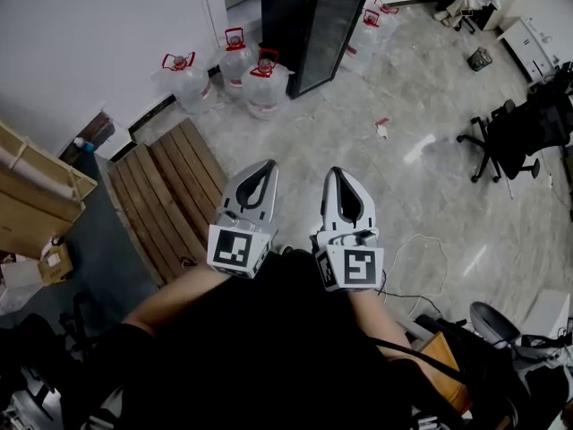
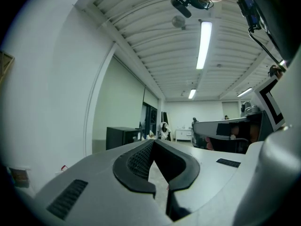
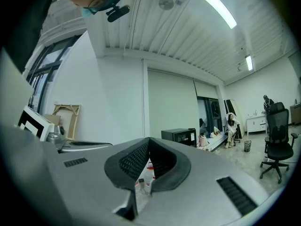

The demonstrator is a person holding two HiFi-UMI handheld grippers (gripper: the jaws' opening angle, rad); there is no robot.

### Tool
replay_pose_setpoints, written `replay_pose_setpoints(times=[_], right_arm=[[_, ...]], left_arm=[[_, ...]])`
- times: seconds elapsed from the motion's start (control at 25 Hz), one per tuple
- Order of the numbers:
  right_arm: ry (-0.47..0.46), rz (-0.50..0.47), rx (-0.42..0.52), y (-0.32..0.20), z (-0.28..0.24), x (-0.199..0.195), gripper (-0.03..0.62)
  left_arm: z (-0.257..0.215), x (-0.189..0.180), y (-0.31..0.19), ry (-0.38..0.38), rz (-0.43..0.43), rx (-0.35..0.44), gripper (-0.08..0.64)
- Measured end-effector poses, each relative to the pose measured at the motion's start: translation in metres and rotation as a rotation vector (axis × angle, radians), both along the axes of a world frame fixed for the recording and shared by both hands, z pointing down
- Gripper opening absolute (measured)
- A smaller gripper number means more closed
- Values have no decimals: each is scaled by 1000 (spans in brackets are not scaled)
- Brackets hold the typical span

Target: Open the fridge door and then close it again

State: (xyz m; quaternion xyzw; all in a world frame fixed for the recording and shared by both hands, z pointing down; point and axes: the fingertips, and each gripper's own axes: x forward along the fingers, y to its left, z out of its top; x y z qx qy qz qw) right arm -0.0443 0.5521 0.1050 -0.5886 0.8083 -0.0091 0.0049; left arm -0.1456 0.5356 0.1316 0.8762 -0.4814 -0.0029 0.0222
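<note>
Glossy stone floor (image 1: 421, 124) separates the boxy black glass-doored fridge (image 1: 315, 27) from your left gripper (image 1: 265, 167) and right gripper (image 1: 337, 174), both pressed together, empty.

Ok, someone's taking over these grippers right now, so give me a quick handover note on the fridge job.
Left gripper: shut, empty, held close to the body.
Right gripper: shut, empty, just beside the left one.
Fridge: black with a glass door, across the floor ahead, right of the water jugs. The door looks closed, and neither gripper is near it.
Done: nothing that shows.
Left: walk up to the fridge, pull the door open, then close it.
</note>
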Motion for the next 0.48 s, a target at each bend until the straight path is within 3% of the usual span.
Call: replay_pose_setpoints(times=[0.12,0.28,0.48], right_arm=[[1,46,12,-16,5,-10,15],[42,36,40,-43,5,-22,15],[45,66,45,-106,16,-1,15]], left_arm=[[5,-13,-15,10,-3,8,6],[-7,-24,-38,-1,8,91,6],[1,-22,-102,-14,-37,103,6]])
